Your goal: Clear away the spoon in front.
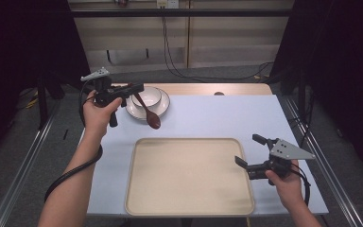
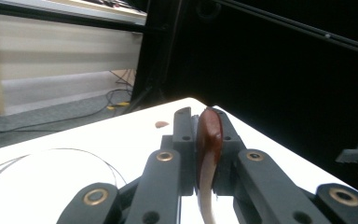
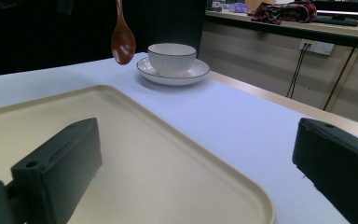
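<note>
My left gripper (image 1: 137,88) is shut on the handle of a brown wooden spoon (image 1: 148,111), which hangs bowl-down above the table beside the white bowl (image 1: 146,97) on its saucer (image 1: 163,108). In the left gripper view the spoon's handle (image 2: 208,140) is clamped between the black jaws. The right gripper view shows the spoon (image 3: 122,42) dangling left of the bowl (image 3: 171,57). My right gripper (image 1: 247,152) stands open over the right edge of the beige tray (image 1: 189,175), nothing between its jaws.
The light blue table top (image 1: 217,113) has a wooden strip (image 1: 208,89) along its far edge. Cables (image 1: 184,71) run across the floor beyond. Dark curtains stand at both sides.
</note>
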### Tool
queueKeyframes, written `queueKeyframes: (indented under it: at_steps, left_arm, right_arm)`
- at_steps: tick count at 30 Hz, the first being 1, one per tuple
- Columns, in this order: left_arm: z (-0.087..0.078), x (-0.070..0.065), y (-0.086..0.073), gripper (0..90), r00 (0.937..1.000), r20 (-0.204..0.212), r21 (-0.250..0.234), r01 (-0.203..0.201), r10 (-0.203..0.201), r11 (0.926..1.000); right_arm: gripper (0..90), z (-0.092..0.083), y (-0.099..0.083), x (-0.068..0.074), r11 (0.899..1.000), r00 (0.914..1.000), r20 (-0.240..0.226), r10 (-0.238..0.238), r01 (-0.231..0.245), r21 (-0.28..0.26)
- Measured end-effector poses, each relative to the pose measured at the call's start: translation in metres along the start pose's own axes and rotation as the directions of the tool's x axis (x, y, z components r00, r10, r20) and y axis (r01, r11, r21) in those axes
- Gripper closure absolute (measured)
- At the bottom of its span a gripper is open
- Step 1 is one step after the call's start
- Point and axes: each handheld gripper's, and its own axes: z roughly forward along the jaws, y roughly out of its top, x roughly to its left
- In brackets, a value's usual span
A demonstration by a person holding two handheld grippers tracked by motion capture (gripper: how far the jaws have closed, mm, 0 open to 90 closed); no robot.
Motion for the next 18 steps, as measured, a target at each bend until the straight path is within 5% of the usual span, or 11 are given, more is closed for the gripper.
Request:
queueKeyframes:
  at_steps: [18]
  left_arm:
    - [0.003,-0.027,-0.009,83.3,0.9948,0.1,0.032,-0.021,0.018,0.9993]
  right_arm:
    - [0.9,0.001,0.0,0.001,1.0,1.0,0.007,0.001,-0.001,0.001]
